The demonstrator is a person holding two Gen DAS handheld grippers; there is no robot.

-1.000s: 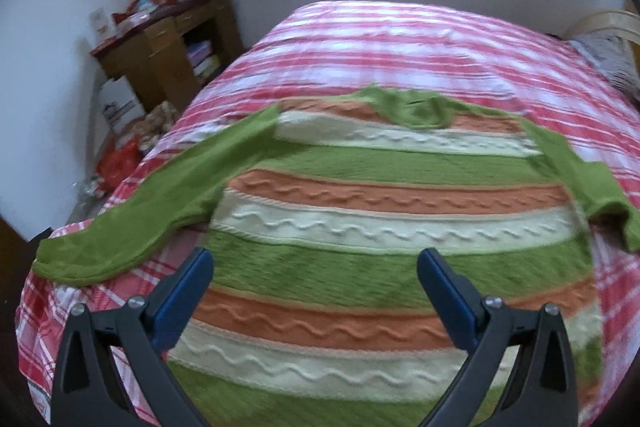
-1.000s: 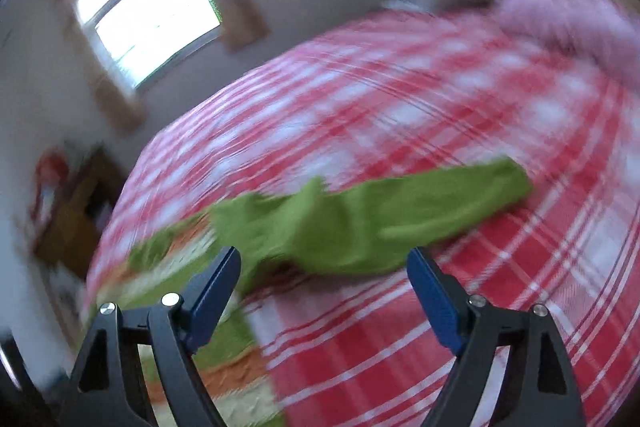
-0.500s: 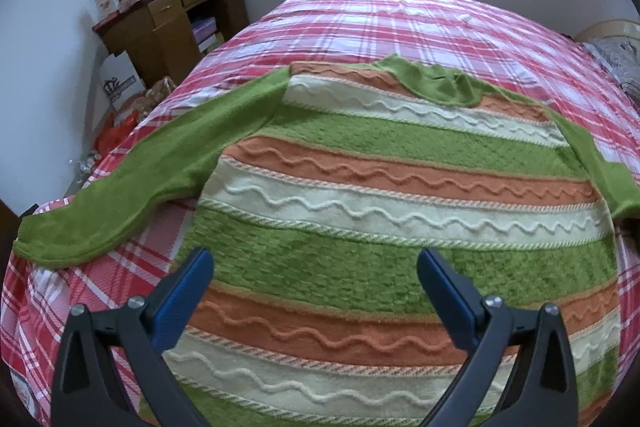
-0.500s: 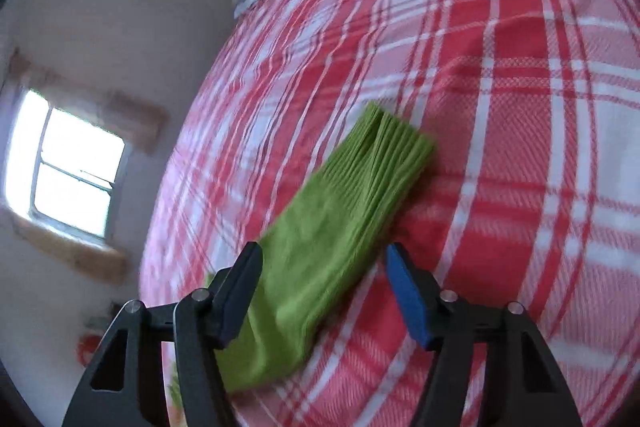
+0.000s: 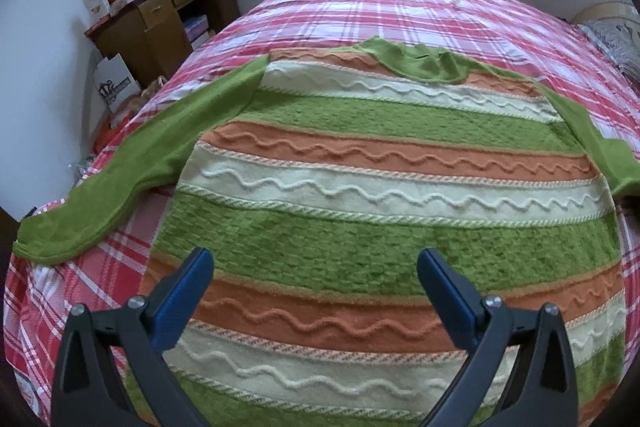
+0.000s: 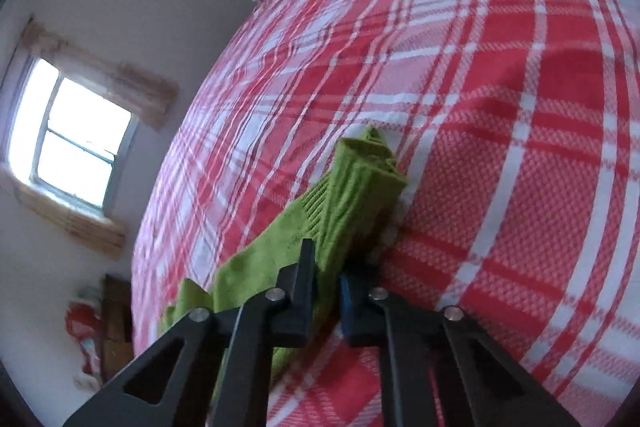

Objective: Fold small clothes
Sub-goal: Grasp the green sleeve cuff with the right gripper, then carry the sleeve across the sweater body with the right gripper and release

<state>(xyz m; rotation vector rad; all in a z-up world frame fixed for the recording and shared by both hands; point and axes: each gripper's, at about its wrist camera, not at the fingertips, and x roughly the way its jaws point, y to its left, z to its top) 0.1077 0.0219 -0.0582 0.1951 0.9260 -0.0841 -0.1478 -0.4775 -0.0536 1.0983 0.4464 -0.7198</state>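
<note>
the striped sweater [image 5: 360,195] lies flat across the plaid bed [image 5: 400,7], hem toward the near edge. the left tool [image 5: 314,267] hovers released above its lower stripes. the right tool [image 6: 326,267] has just been closing and is clenched on the green sleeve [image 6: 344,195].

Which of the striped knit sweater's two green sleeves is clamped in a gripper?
The green sleeve in the right wrist view: the right gripper is shut on its ribbed cuff. The other sleeve lies free; the left gripper is open.
</note>
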